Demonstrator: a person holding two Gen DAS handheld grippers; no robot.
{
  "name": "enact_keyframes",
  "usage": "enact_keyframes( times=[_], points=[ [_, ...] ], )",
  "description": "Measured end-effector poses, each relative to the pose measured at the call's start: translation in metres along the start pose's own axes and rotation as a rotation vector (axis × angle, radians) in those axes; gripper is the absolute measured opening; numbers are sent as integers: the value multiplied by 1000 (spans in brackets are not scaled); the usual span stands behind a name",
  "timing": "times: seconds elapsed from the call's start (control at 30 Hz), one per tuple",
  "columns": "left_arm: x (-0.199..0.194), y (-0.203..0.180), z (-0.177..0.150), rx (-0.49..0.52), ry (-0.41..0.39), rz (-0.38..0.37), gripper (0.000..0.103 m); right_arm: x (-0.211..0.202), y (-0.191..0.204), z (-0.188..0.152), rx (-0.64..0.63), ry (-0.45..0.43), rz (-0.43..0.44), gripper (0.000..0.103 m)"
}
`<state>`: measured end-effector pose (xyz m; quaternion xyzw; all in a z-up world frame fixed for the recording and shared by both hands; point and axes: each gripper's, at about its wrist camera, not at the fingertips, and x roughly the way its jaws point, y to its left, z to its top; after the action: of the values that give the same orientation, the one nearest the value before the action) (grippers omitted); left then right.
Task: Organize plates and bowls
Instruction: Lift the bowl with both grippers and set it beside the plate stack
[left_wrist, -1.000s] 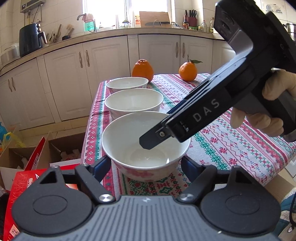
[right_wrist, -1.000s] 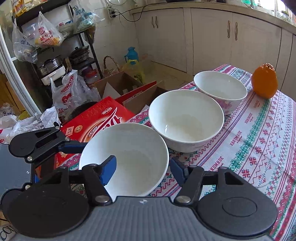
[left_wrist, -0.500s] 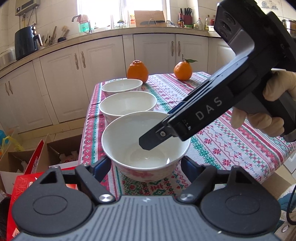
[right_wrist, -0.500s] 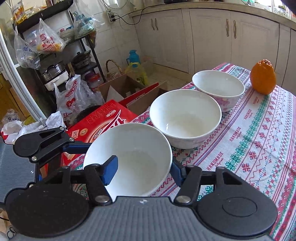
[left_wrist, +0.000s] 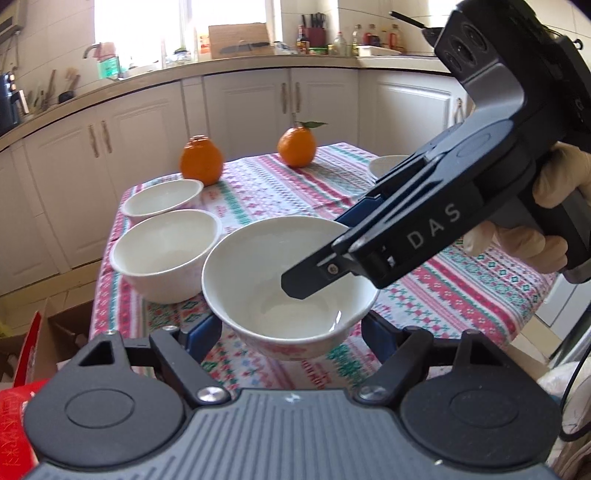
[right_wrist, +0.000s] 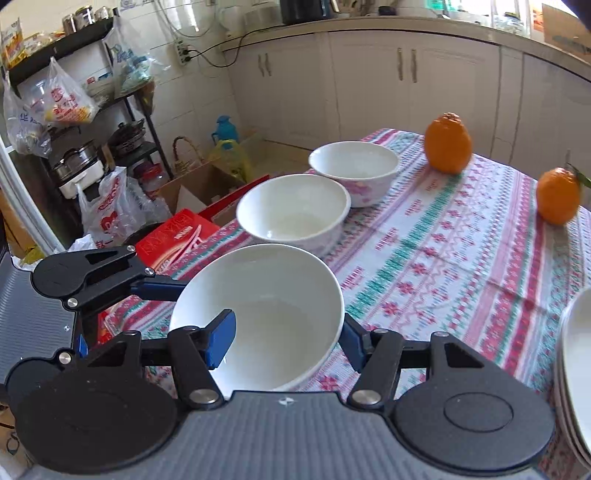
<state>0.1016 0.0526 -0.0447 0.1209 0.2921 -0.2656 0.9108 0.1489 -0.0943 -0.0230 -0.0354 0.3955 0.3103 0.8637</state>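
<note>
Two grippers hold one bowl (left_wrist: 280, 273): the left gripper (left_wrist: 291, 332) squeezes its sides, the right gripper (right_wrist: 284, 339) pinches its rim; plates (right_wrist: 576, 369) are cut off.

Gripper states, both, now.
Left gripper: closed on the near bowl, gripping its sides.
Right gripper: closed on the same bowl's wall, one finger inside.

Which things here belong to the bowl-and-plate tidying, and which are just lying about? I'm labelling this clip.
Job:
- held bowl, right tool shut on its rim, left tool around it
- middle bowl
- far bowl
- plate stack

Lying about:
- two oranges
- red box
</note>
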Motion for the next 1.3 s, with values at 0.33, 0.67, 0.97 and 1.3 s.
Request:
enact_keyframes(
  times=[0.33, 0.67, 0.97, 1.3],
  points=[
    [29, -25, 17, 70, 9, -95, 82, -25, -35, -23, 80, -23, -72, 66],
    [49, -36, 23, 81, 24, -137, 82, -32, -54, -34, 121, -21, -114, 66],
    [54, -37, 23, 65, 37, -154, 82, -30, -59, -37, 148, -13, -122, 66],
    [54, -39, 21, 78, 8, -153, 94, -29, -61, -38, 148, -12, -137, 79]
  ],
)
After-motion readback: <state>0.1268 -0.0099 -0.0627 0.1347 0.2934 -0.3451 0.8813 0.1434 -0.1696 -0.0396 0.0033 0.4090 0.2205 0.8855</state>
